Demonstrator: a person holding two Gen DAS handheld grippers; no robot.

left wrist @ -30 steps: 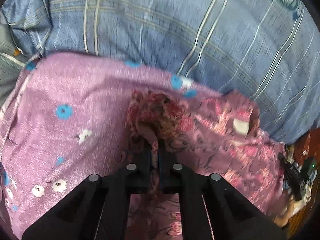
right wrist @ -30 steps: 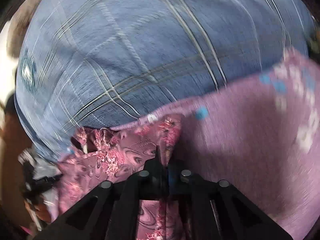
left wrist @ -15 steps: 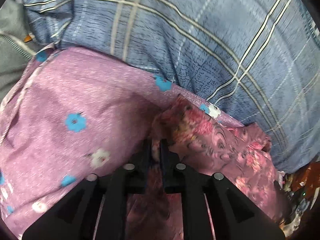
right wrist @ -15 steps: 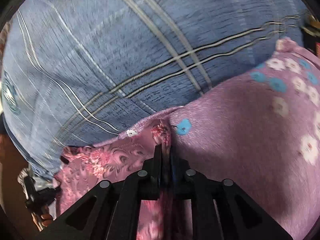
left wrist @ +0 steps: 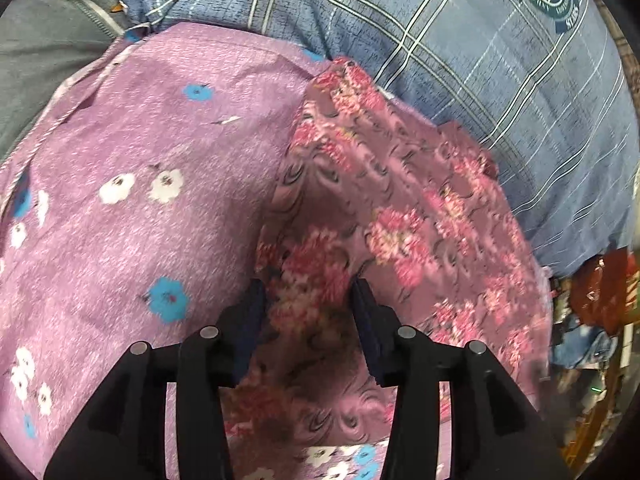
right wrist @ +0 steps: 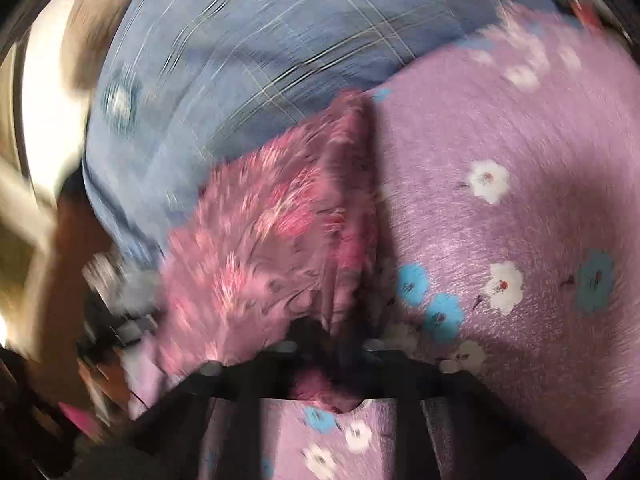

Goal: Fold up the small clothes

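Note:
A small pink floral garment [left wrist: 400, 216] lies folded on a purple cloth with blue and white flowers [left wrist: 152, 184]. My left gripper [left wrist: 308, 300] is open, its jaws apart over the garment's near edge, with the fabric lying loose between them. In the right wrist view the picture is blurred by motion. The same pink garment [right wrist: 272, 232] lies beside the purple cloth [right wrist: 500, 208]. My right gripper [right wrist: 332, 344] sits at the garment's near edge, and the blur hides how its jaws stand.
A blue plaid bedsheet [left wrist: 480, 48] with a round emblem covers the surface behind the clothes. A grey garment [left wrist: 44, 40] lies at the far left. Cluttered items [left wrist: 592, 320] sit past the sheet's right edge.
My left gripper has opened and let go of the pink garment, which now lies spread flatter. Both grippers have pulled back toward me, the right one moving fast.

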